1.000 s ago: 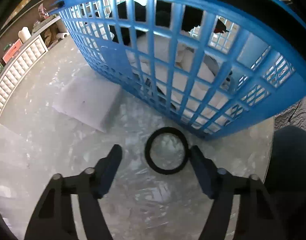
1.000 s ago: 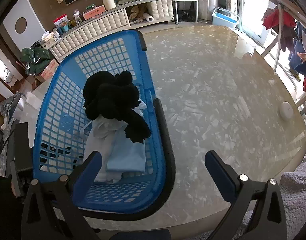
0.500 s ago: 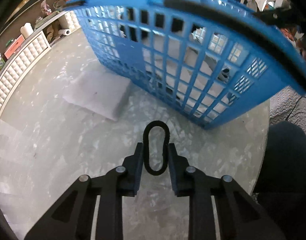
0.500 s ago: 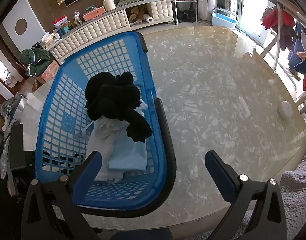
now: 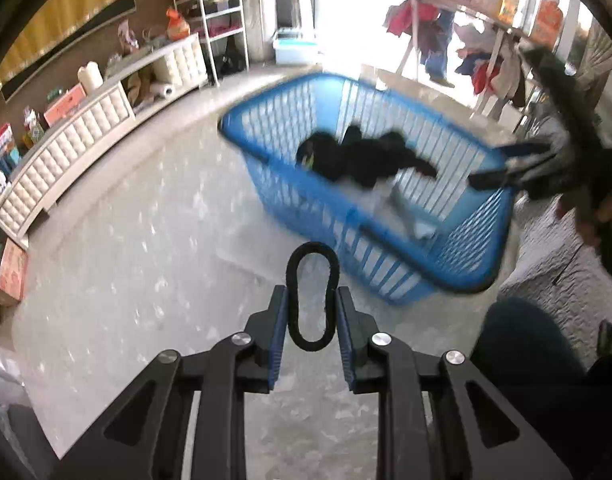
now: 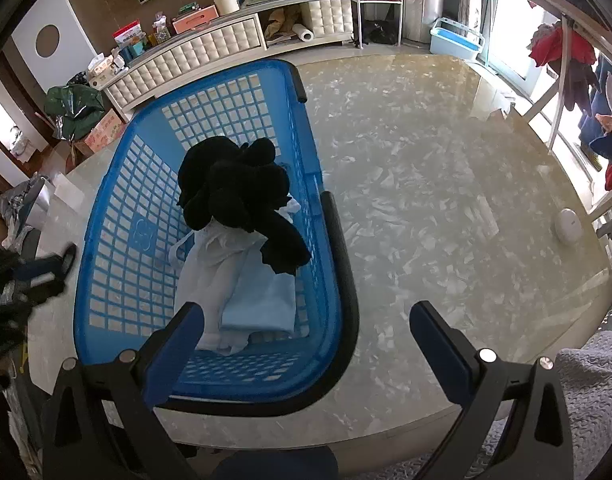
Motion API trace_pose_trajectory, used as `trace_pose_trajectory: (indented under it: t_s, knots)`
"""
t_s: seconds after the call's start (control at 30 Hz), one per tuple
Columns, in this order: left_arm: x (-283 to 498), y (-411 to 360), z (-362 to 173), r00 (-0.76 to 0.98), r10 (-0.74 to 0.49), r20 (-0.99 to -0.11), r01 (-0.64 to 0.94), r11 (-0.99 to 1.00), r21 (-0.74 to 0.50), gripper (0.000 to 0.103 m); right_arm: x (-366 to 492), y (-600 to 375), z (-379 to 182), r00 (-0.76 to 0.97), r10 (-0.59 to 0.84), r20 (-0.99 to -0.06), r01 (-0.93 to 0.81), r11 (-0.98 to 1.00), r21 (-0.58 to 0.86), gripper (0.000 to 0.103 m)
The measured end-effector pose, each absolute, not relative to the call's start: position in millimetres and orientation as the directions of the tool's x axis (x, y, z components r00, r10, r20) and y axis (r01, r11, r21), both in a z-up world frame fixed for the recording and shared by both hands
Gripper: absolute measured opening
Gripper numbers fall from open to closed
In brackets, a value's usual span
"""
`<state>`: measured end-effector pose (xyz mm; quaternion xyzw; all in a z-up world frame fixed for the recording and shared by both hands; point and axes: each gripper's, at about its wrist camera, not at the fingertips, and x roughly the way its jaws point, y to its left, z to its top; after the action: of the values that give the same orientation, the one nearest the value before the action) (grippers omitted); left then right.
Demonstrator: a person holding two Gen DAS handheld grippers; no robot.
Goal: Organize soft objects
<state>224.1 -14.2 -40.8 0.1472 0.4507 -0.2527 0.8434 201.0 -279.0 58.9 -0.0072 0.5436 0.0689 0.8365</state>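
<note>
Pinching a black elastic hair band (image 5: 309, 294) between its blue pads, the left gripper (image 5: 311, 334) is clenched on the loop, squashing the ring into a narrow upright oval whose top bulges above the fingertips. That squeeze looks deliberate: a thin, floppy band gives little to grip, so pressing it from both sides is keeping it from slipping out while it is in the air, clear of the pale marbled tabletop (image 5: 118, 280).

Beyond the band, the blue plastic lattice laundry basket (image 5: 458, 264) is sitting on the table, blurred in this view, with a black fabric bundle (image 5: 358, 158) lying on top of pale blue and white folded cloths (image 6: 242, 288). Since the soft things are collecting there, the band is probably headed for the same basket.

Over the near end of the basket, the right gripper (image 6: 306, 332) is hanging with its jaws spread wide and nothing between them, seemingly waiting its turn. A small white round object (image 6: 570, 226) is resting well apart near the far table edge.
</note>
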Motion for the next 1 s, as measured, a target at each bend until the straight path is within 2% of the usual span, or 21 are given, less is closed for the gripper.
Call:
trace_pose_trajectory:
  t_s: [0.17, 0.3, 0.7, 1.0]
  knots:
    - [228, -42, -3, 0.478, -0.346, -0.807, 0.602, 0.798, 0.014, 0.021, 200, -282, 62, 0.408, 0.109, -0.906, -0.12, 0.991, 0.066, 0.103]
    - [230, -69, 1, 0.465, -0.368, -0.805, 0.64, 0.768, 0.019, 0.021, 198, -283, 64, 0.415, 0.113, -0.903, -0.12, 0.99, 0.069, 0.103]
    - [251, -127, -38, 0.36, -0.369, -0.857, 0.707, 0.708, -0.008, 0.021, 196, -292, 62, 0.418, 0.109, -0.902, -0.106, 0.992, 0.071, 0.103]
    - [263, -152, -64, 0.332, -0.324, -0.886, 0.724, 0.689, 0.019, 0.022, 196, -300, 66, 0.421, 0.12, -0.899, -0.1, 0.991, 0.085, 0.103]
